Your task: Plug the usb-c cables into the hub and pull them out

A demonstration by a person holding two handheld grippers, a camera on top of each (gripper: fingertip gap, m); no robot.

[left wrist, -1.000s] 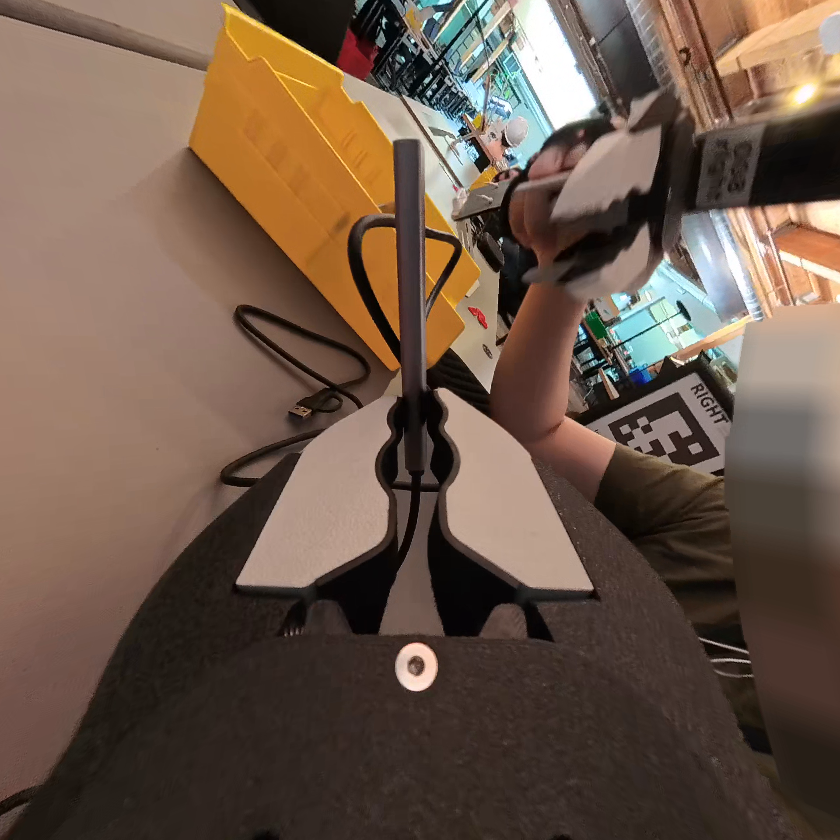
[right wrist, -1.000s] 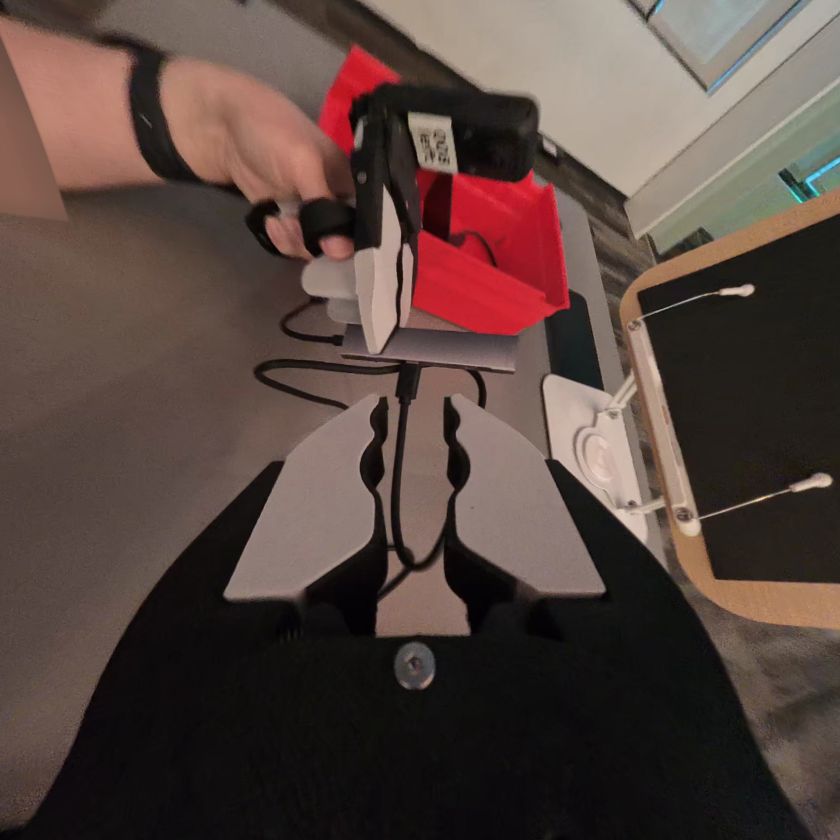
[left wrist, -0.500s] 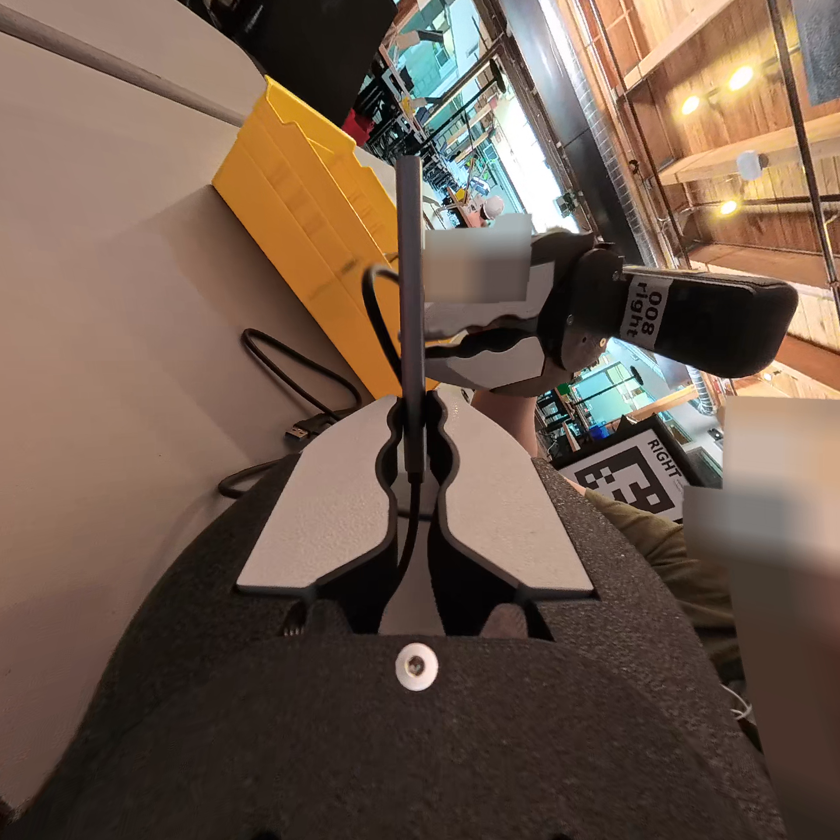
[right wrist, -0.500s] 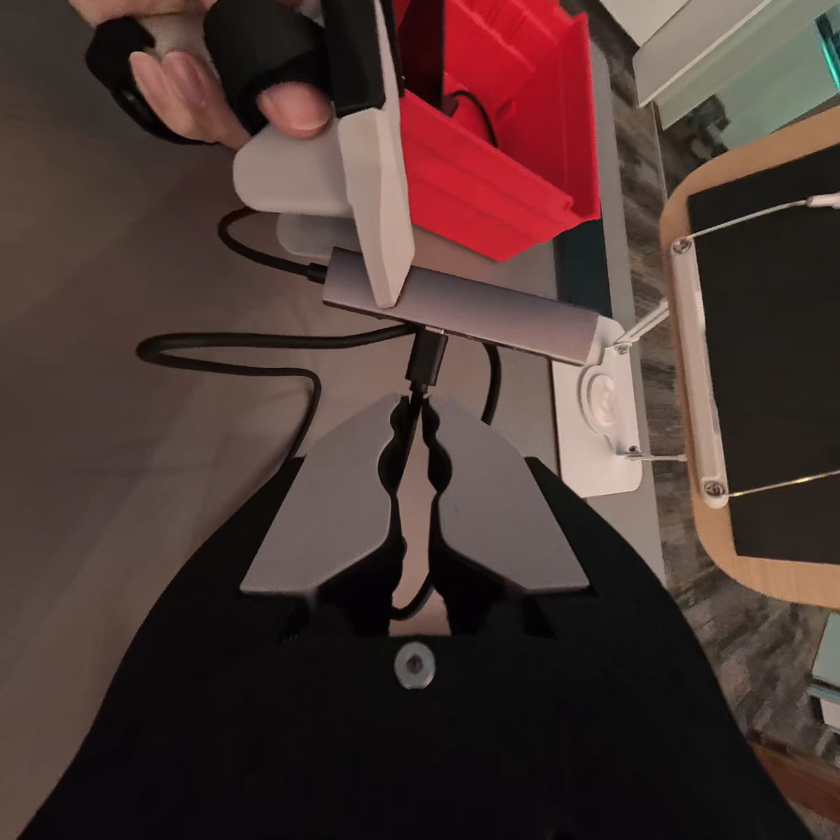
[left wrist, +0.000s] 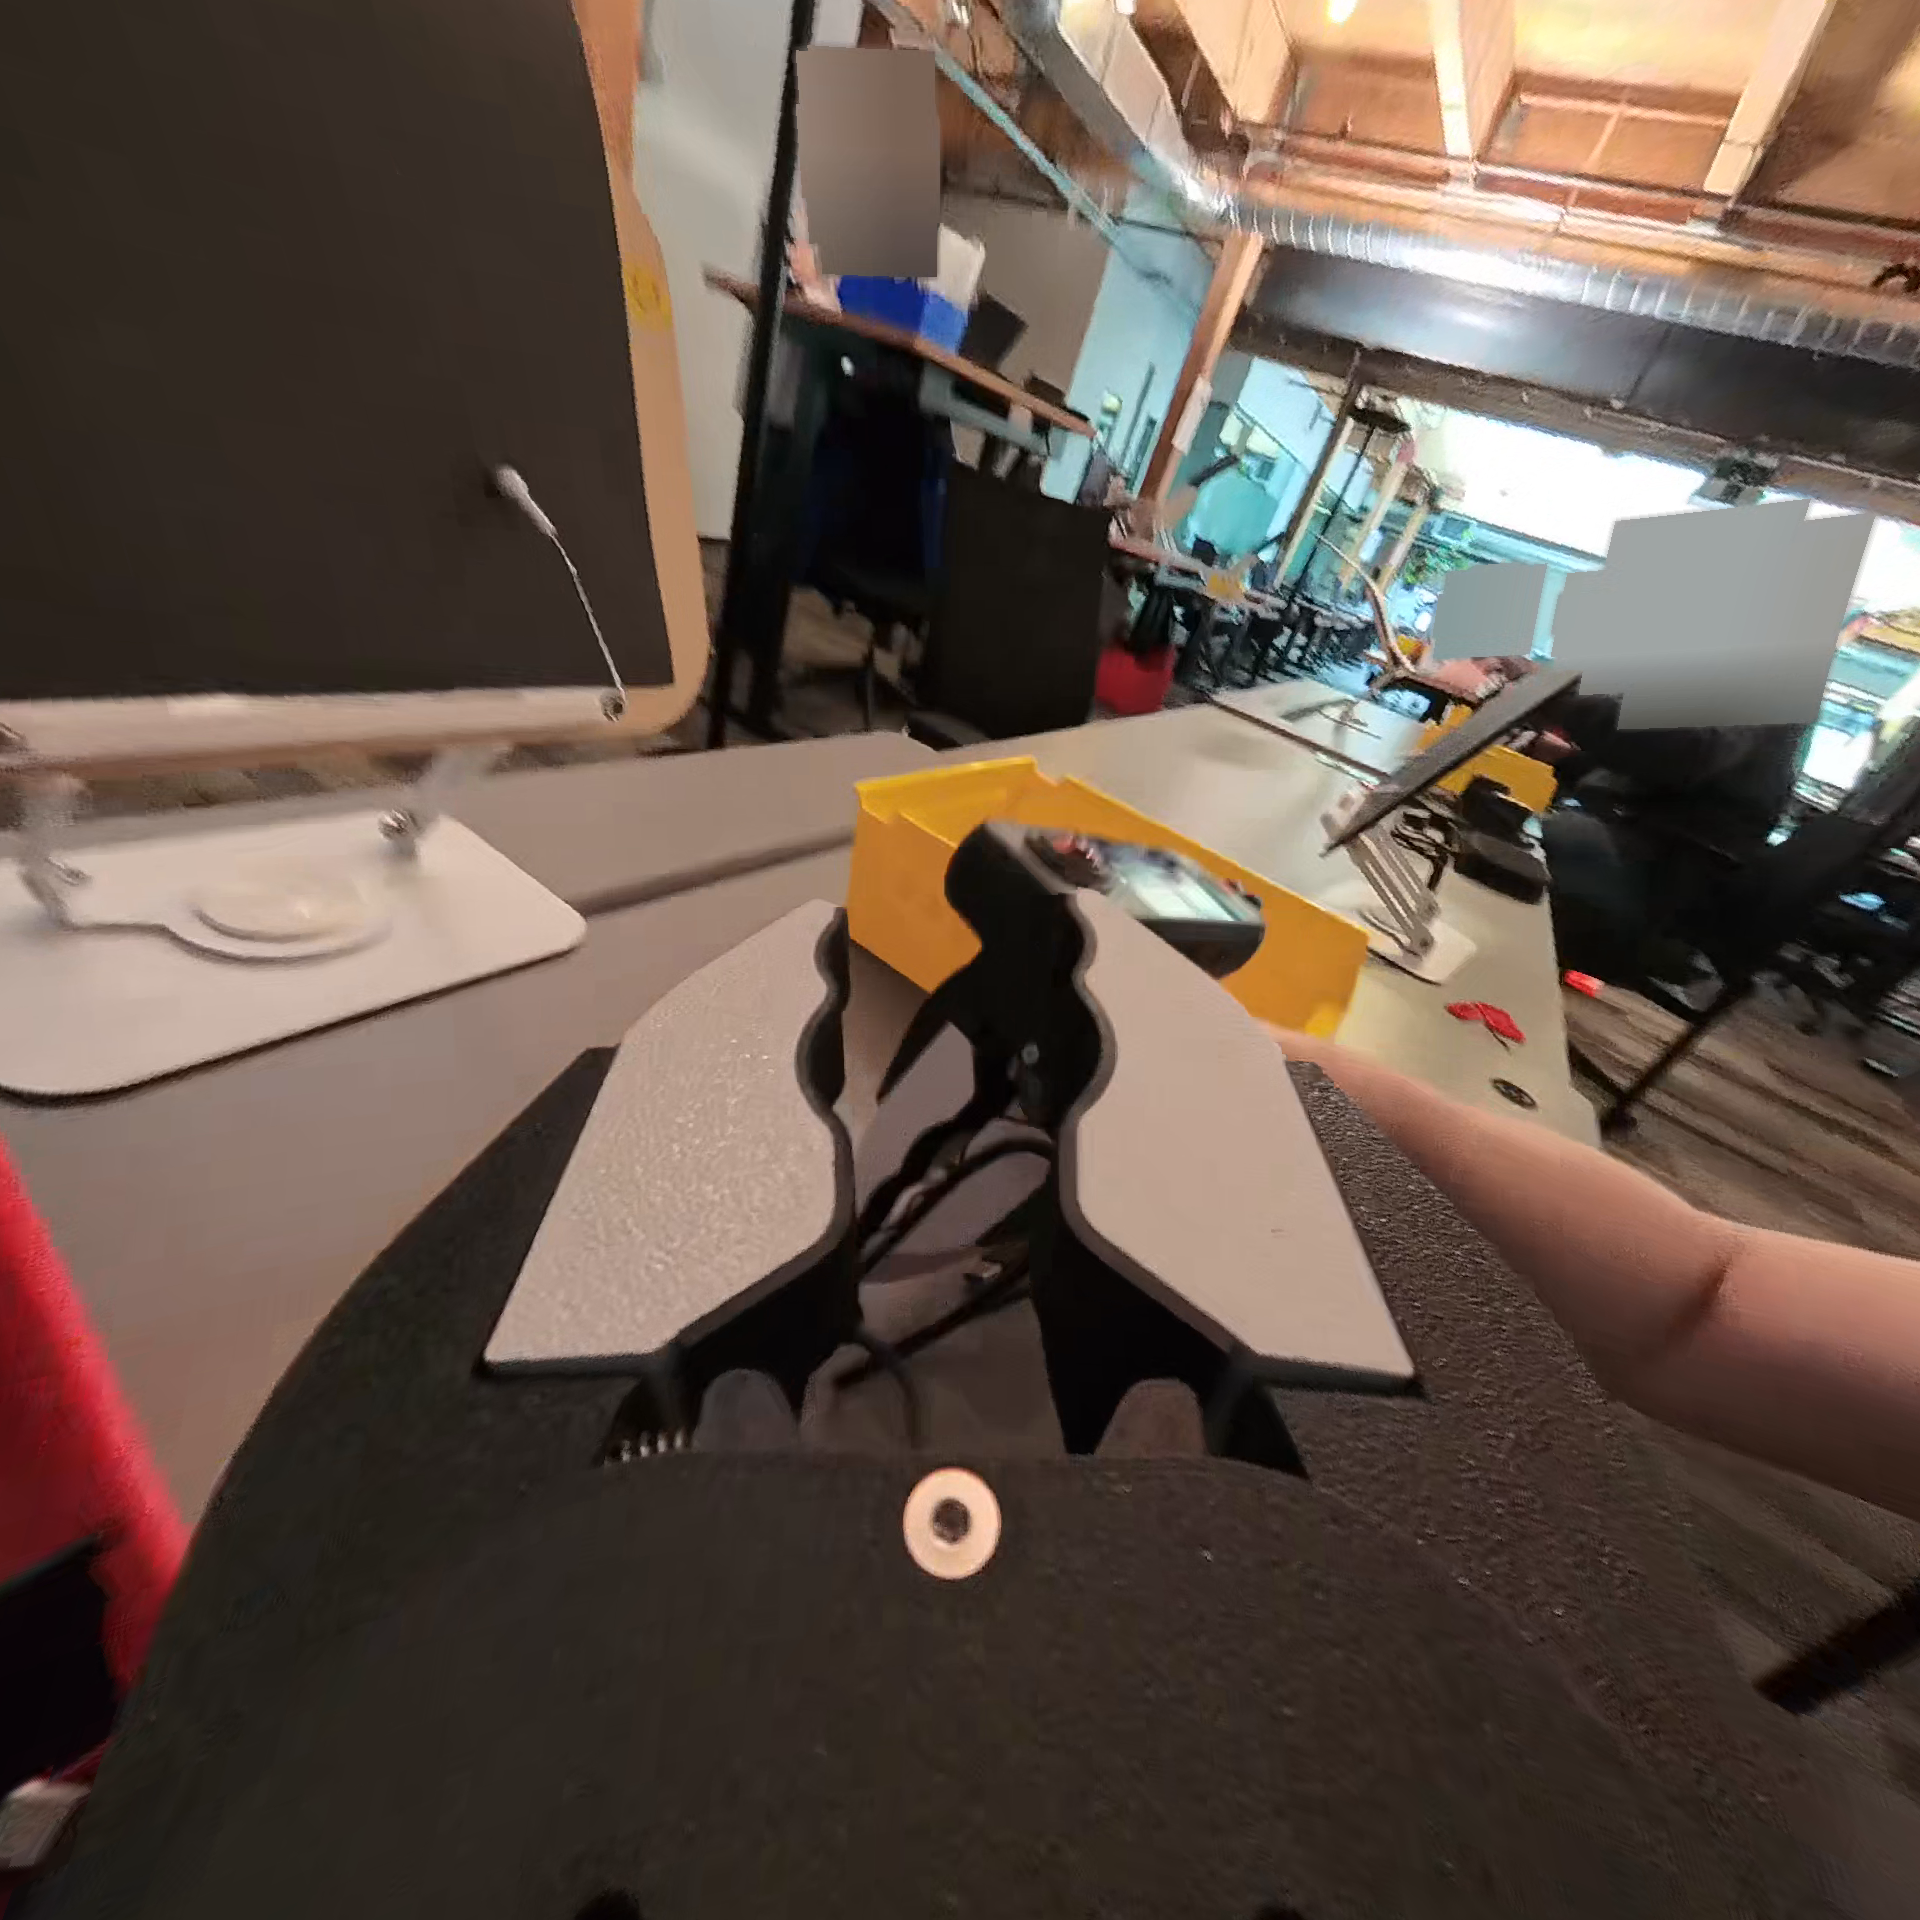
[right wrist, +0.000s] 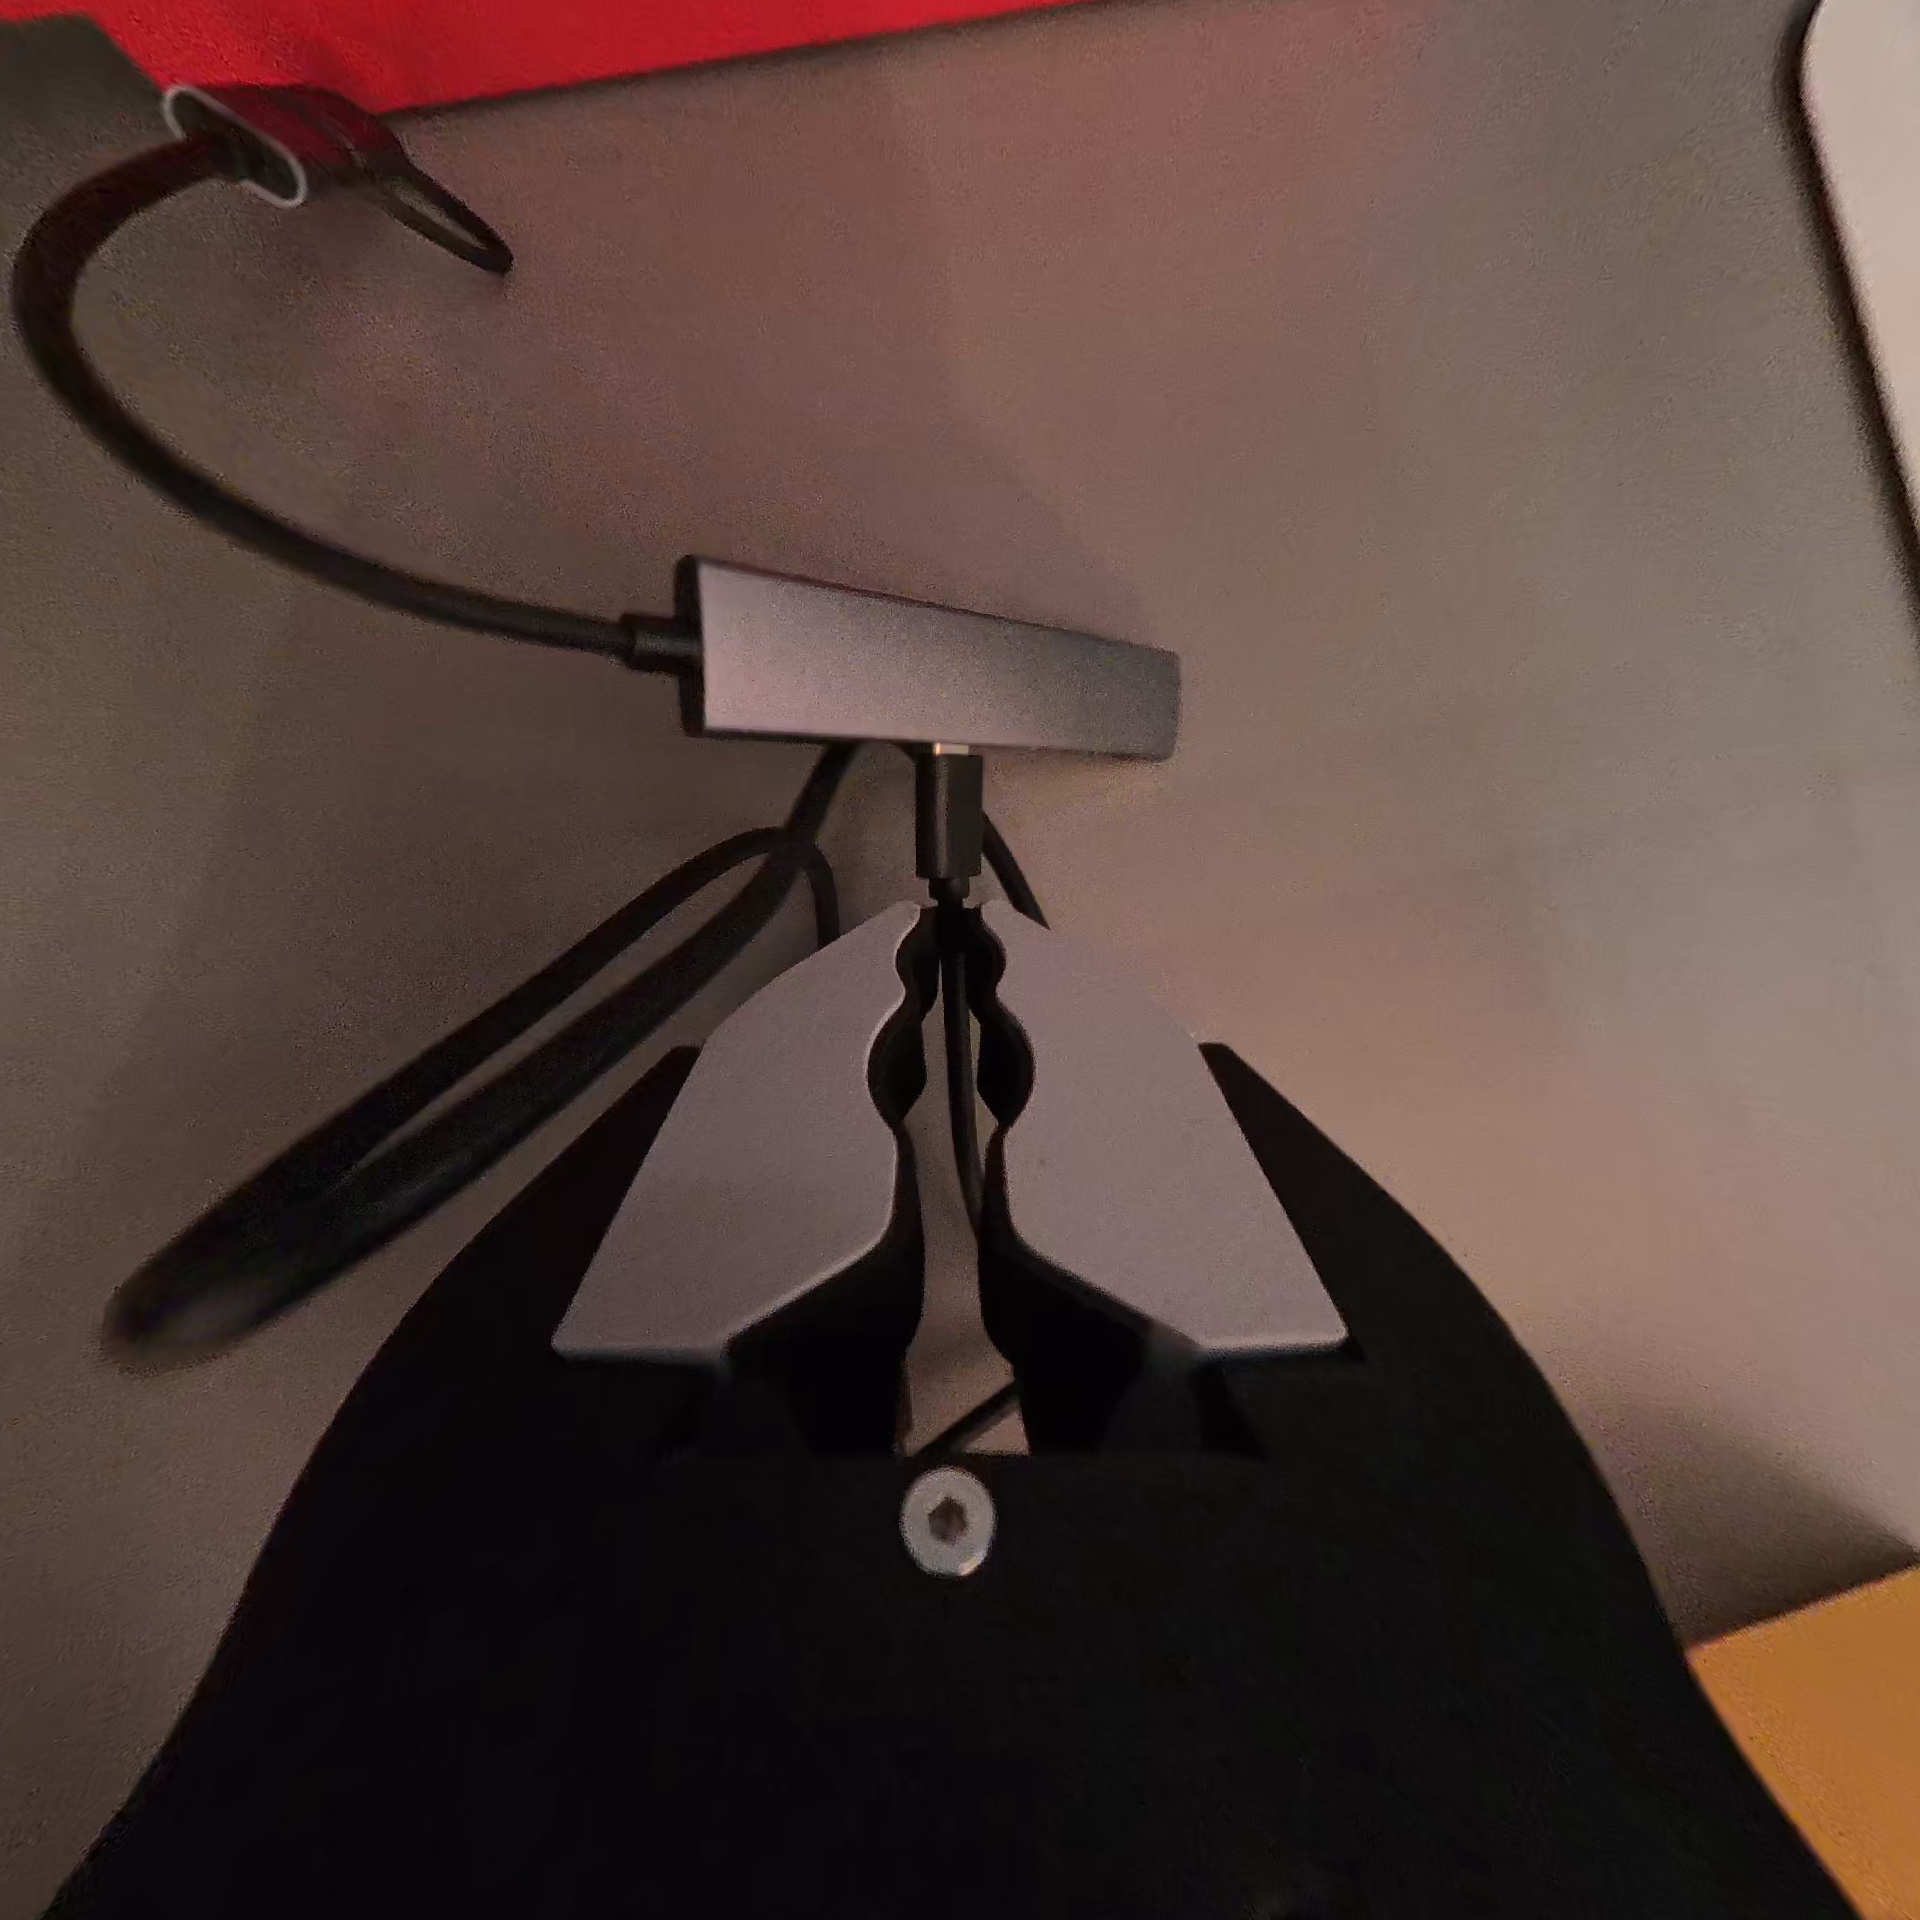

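In the right wrist view the grey hub (right wrist: pixel 935 675) lies crosswise just past my right gripper (right wrist: pixel 948 909). A black USB-C plug (right wrist: pixel 948 821) sits in the hub's near side. My right gripper is shut on that plug's thin black cable (right wrist: pixel 961 1091), right behind the plug. The hub's own thick cable (right wrist: pixel 208 499) curves away left to its connector (right wrist: pixel 239 156). My left gripper (left wrist: pixel 961 935) is open and holds nothing; between its fingers I see only the back of the right gripper (left wrist: pixel 1023 997), farther off, and loose cables (left wrist: pixel 935 1174) below. The hub is hidden in the left wrist view.
A yellow bin (left wrist: pixel 904 883) stands on the grey table (left wrist: pixel 312 1143) beyond the left gripper. A white stand base (left wrist: pixel 260 935) carrying a black board (left wrist: pixel 312 312) is at the left. A red bin (left wrist: pixel 52 1403) is at the near left and a person's forearm (left wrist: pixel 1558 1247) at the right. The gap from one gripper's tips to the other's is roughly 20 cm.
My left gripper opened, let go of the hub and swung away. My right gripper closed on the cable behind the plug and stays shut, with the plug still in the hub.
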